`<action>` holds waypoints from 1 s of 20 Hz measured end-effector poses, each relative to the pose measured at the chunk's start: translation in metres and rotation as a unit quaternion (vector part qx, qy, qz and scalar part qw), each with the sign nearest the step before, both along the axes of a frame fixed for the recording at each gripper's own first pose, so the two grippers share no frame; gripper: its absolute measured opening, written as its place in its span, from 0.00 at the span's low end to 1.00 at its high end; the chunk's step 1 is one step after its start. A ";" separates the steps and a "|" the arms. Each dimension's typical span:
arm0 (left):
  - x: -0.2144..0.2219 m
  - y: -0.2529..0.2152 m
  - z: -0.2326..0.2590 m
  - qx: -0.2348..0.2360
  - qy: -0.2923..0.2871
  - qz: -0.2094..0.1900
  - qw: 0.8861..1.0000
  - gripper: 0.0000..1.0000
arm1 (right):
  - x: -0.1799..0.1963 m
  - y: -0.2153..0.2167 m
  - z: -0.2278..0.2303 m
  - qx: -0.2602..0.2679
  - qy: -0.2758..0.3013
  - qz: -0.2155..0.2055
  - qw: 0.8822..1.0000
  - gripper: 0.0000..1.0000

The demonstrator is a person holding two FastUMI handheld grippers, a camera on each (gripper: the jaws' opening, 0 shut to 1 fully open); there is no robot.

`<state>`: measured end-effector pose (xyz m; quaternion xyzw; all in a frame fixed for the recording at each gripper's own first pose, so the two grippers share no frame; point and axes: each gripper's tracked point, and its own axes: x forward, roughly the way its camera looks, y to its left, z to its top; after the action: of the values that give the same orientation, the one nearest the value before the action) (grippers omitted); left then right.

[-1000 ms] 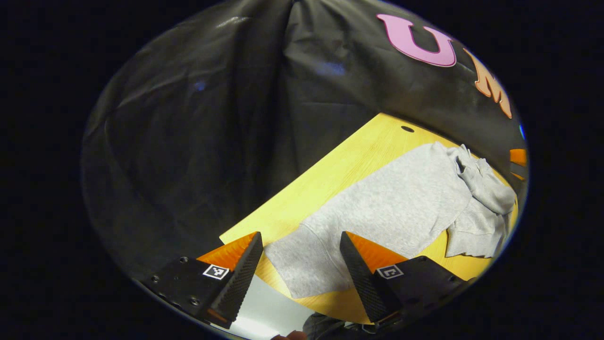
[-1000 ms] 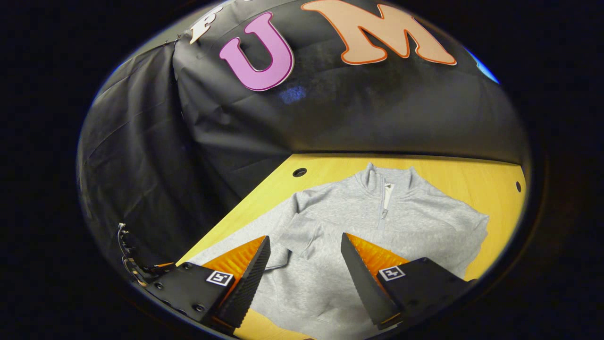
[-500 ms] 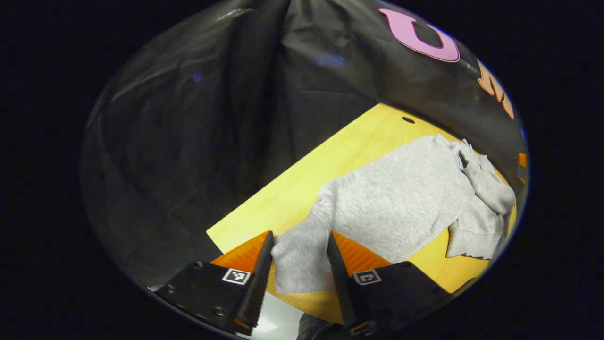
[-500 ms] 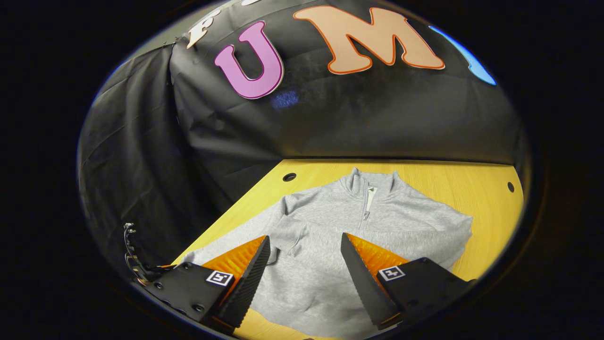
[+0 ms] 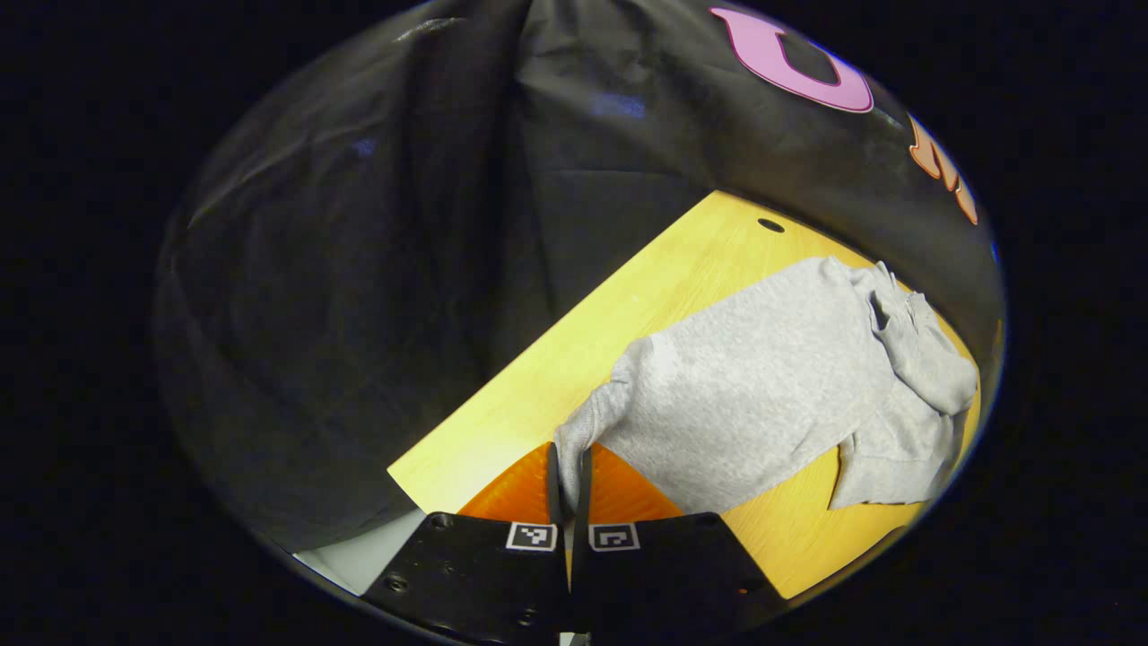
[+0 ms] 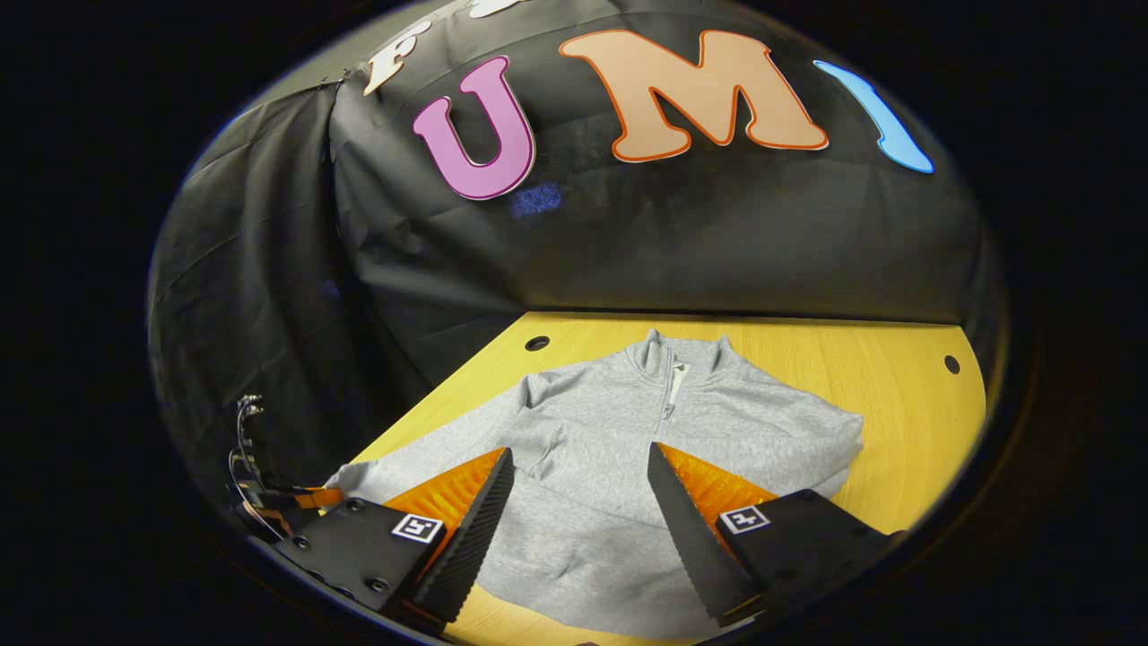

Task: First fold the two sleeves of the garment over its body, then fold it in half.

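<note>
Lying on the yellow wooden table [image 6: 897, 377], the grey zip-neck sweatshirt [image 6: 628, 431] is spread front up, its collar toward the far edge by the black cloth wall [image 6: 717, 242].

Left gripper [image 5: 569, 475]: claw narrowed almost to nothing, both fingers pinching the end of one sleeve [image 5: 583, 431]. In the left gripper view that sleeve rises off the table into a bunched ridge from the pinch point back toward the shoulder. The rest of the body lies flat beyond it; the far part, around the collar and the other sleeve, is rumpled in a heap near the right rim of this view.

Right gripper [image 6: 578, 502]: claw wide, nothing between the fingers. It hangs over the lower front of the sweatshirt; whether the fingertips touch the cloth cannot be told from this angle. In the right gripper view, a fold of grey cloth lies across the chest on the left side, probably a sleeve already laid over the body, though the distortion makes this uncertain.

Table: two round holes show near the far corners [image 6: 537, 343]. No containers; the sweatshirt is the one item on the tabletop.

A loose bundle of thin wires [image 6: 247, 449] shows at the left rim of the right gripper view, near the table's left edge.
</note>
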<state>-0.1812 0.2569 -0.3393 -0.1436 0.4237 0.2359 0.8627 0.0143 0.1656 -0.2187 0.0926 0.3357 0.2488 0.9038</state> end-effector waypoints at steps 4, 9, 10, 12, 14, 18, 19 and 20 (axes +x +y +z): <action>0.034 0.022 0.049 0.023 -0.046 0.006 0.999 0.00 | -0.005 -0.019 0.002 -0.003 -0.002 -0.012 1.000 0.96; 0.083 0.019 0.101 0.050 -0.095 -0.023 0.994 0.00 | -0.011 -0.040 0.005 -0.004 -0.007 -0.027 1.000 0.96; 0.095 0.015 0.111 0.052 -0.107 -0.031 0.992 0.00 | -0.013 -0.044 0.006 -0.004 -0.008 -0.030 1.000 0.96; 0.114 0.003 0.131 0.053 -0.126 -0.045 0.990 0.00 | -0.016 -0.053 0.008 -0.005 -0.011 -0.037 0.999 0.96; 0.136 -0.012 0.146 0.052 -0.146 -0.060 0.986 0.00 | -0.020 -0.063 0.009 -0.009 -0.013 -0.043 0.999 0.96; 0.175 -0.047 0.182 0.050 -0.181 -0.101 0.977 0.00 | -0.029 -0.087 0.011 -0.013 -0.015 -0.061 0.998 0.96; 0.184 -0.059 0.189 0.049 -0.190 -0.112 0.974 0.00 | -0.031 -0.094 0.011 -0.015 -0.015 -0.068 0.997 0.96; 0.195 -0.071 0.197 0.048 -0.199 -0.123 0.971 0.00 | -0.034 -0.101 0.011 -0.016 -0.015 -0.074 0.997 0.96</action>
<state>0.0140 0.1861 -0.1426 -0.0930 0.2465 0.1143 0.9579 -0.0196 0.0643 -0.2073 0.0993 0.3185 0.1775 0.9258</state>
